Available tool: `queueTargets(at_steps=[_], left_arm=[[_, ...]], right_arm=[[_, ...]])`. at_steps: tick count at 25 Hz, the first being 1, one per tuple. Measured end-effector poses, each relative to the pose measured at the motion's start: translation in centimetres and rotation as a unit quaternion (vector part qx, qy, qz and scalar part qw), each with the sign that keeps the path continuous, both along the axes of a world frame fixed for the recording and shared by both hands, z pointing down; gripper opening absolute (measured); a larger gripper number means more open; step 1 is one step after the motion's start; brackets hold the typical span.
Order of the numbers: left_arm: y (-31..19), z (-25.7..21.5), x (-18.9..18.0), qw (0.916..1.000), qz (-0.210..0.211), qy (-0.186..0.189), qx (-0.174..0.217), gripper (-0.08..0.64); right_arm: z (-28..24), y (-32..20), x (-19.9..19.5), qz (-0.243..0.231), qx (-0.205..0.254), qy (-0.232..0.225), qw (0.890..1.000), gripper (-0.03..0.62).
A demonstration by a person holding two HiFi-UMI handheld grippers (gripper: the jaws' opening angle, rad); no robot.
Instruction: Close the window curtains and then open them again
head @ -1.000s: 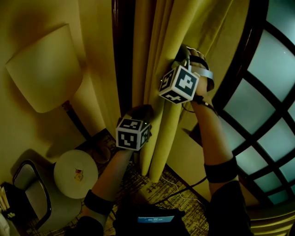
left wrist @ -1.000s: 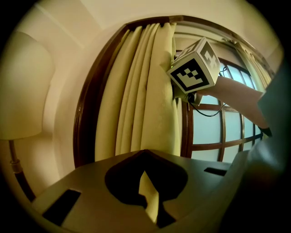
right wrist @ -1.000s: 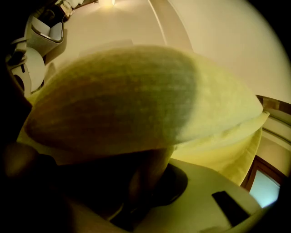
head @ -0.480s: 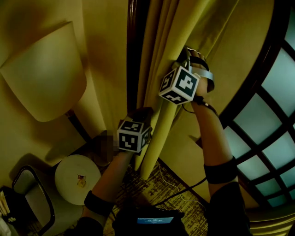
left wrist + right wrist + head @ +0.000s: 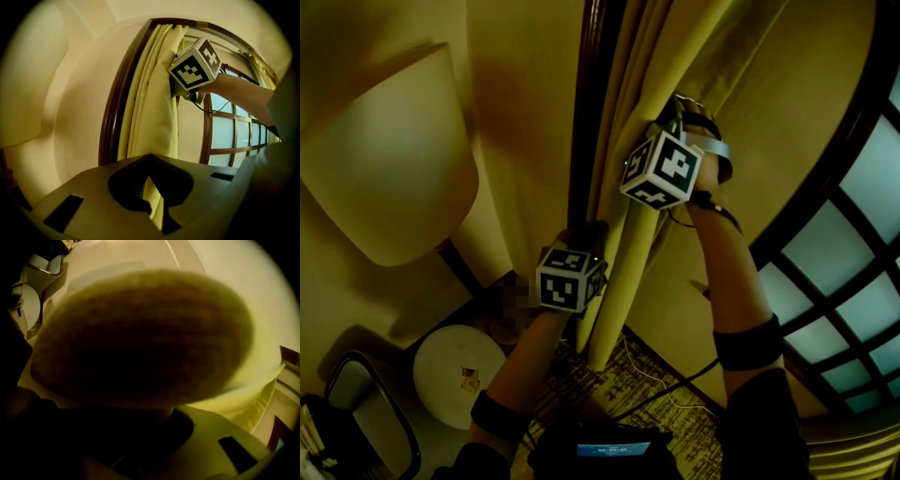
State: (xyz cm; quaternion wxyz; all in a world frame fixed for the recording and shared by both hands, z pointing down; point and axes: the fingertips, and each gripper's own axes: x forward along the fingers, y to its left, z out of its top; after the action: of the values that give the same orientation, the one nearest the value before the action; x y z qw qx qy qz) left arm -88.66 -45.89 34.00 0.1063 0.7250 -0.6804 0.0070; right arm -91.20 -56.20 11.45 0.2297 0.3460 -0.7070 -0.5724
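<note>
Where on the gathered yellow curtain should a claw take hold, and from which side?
Probably best to pinch one outer upright pleat of the yellow fabric curtain, on its glass-facing edge, coming in level from the room side. The cloth hangs in long vertical folds bunched against the dark wooden window frame, so a single fold is thin enough to clamp.

a blurred fold of the yellow fabric curtain [image 5: 140, 333] fills most of the right gripper view. the head view's left edge cuts off the cream cone-shaped lamp shade [image 5: 384, 159]; the speck [image 5: 470, 378] on the round white side table [image 5: 441, 347] is too small to tell.
</note>
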Motion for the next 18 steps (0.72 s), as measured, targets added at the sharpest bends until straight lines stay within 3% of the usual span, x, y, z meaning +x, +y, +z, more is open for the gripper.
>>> queueTargets(at_steps=[7,11,18], left_arm=[[1.0,0.3,-0.2,0.9994,0.032,0.013,-0.006,0.000],[0.9,2.1,-0.3,0.9990,0.042,0.002,-0.014,0.000],[0.6,3.3,2.4,0.9963,0.084,0.005,-0.017,0.000]], right_arm=[[-0.1,0.4,-0.4,0.018,0.001,-0.016,1.000,0.066],[0.1,0.5,0.9,0.035,0.000,-0.036,0.999,0.075],[0.5,0.5,3.5,0.055,0.004,-0.065,0.996,0.093]])
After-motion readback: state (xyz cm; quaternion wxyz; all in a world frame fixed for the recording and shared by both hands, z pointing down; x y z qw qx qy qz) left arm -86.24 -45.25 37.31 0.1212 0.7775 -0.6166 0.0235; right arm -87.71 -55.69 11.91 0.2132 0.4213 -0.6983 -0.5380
